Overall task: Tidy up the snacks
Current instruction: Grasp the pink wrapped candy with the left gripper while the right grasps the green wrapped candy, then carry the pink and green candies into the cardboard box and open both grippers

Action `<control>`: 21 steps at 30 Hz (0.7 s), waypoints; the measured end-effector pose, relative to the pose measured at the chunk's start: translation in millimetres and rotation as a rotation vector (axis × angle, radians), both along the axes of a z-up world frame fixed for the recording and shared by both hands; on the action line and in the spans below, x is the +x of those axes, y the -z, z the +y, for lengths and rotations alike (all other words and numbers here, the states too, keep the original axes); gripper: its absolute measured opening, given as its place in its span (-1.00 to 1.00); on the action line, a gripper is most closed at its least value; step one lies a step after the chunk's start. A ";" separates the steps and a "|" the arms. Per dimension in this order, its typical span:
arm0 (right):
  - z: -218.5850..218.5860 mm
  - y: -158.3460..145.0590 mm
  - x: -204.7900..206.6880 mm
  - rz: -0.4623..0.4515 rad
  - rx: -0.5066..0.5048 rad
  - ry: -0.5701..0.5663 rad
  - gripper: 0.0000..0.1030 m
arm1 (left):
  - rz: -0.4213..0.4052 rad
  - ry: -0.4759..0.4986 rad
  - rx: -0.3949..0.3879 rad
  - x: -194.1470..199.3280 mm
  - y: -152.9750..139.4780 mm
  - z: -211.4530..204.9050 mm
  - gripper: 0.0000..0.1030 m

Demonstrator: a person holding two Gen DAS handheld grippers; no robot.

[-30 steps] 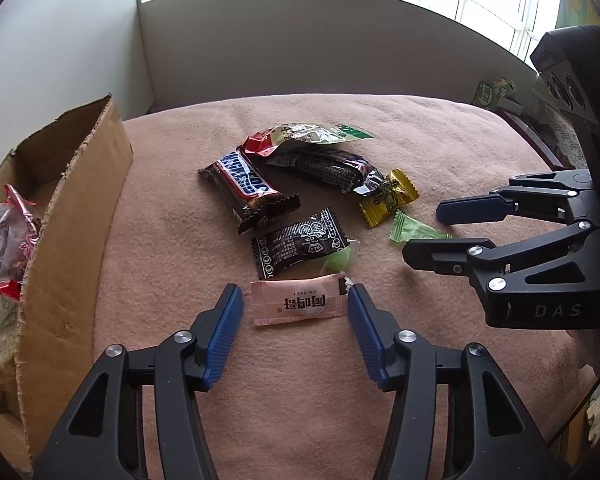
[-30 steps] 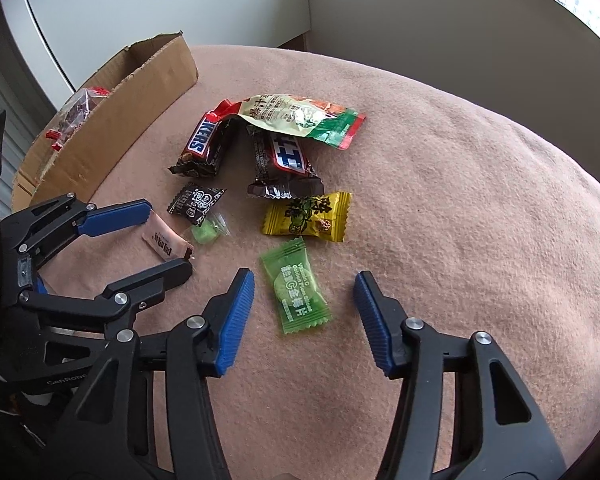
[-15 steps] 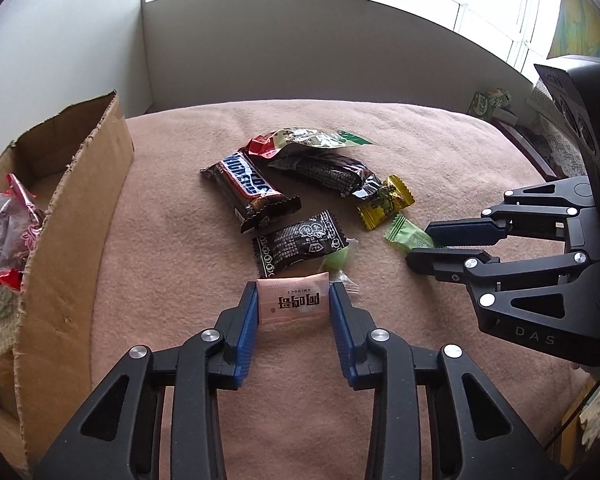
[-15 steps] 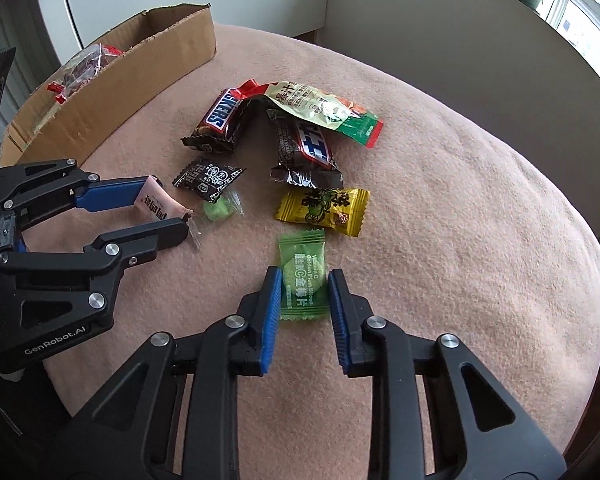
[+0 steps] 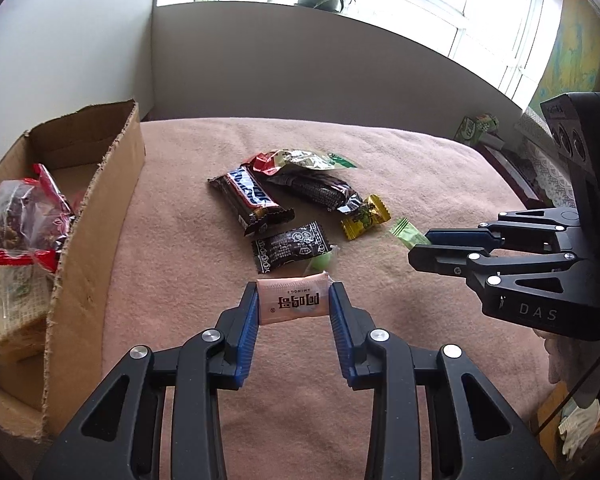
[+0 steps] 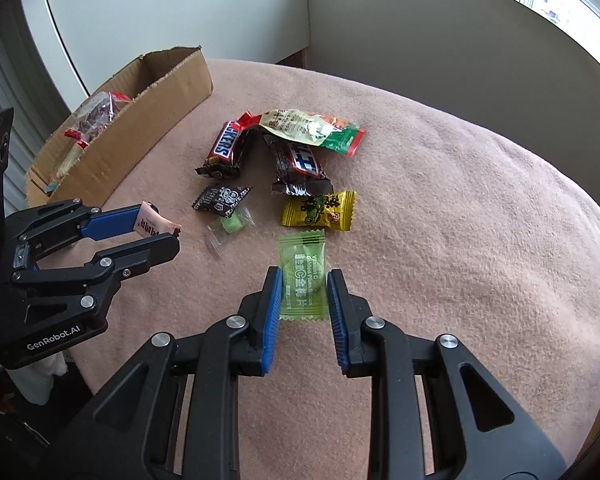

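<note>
Two tools, each clamped on one candy, box at frame left.
Left tool (image 5: pixel 293 305) grips the pink candy (image 5: pixel 293 299) crosswise; right tool (image 6: pixel 303 296) grips the green plum candy (image 6: pixel 302 276) lengthwise; the cardboard box (image 5: pixel 96 216) lies nearer the left tool.

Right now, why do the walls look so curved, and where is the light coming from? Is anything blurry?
Left wrist view: the fisheye lens bends the wall and darkens the corners; daylight from the window washes out the panes; the pink candy in the left gripper is sharp. Right wrist view: same bending; soft light, faint shadows on the blanket; the green candy print is readable.
</note>
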State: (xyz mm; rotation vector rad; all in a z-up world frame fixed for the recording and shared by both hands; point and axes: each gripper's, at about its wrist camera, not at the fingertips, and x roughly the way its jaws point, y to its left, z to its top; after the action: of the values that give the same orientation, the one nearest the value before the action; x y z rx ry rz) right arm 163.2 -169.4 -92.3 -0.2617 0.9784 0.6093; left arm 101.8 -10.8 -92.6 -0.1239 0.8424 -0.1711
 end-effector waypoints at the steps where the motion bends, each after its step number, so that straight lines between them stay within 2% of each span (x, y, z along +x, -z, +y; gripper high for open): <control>1: 0.6 -4.5 -0.9 -0.007 0.008 -0.002 -0.54 | -0.010 -0.001 -0.004 -4.2 -4.6 2.8 -0.37; 12: 32.8 -52.6 -9.4 -0.087 0.080 -0.050 -0.54 | -0.115 -0.064 -0.011 -28.7 -49.1 36.5 -0.37; 21: 86.2 -80.1 -3.9 -0.127 0.146 -0.109 -0.54 | -0.158 -0.185 -0.007 -43.8 -60.5 84.6 -0.37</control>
State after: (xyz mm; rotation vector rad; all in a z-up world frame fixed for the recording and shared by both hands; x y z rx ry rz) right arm 159.4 -83.2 -12.2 -0.2221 0.7971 0.7519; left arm 58.0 73.9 -32.1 -0.1917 0.6685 -0.0099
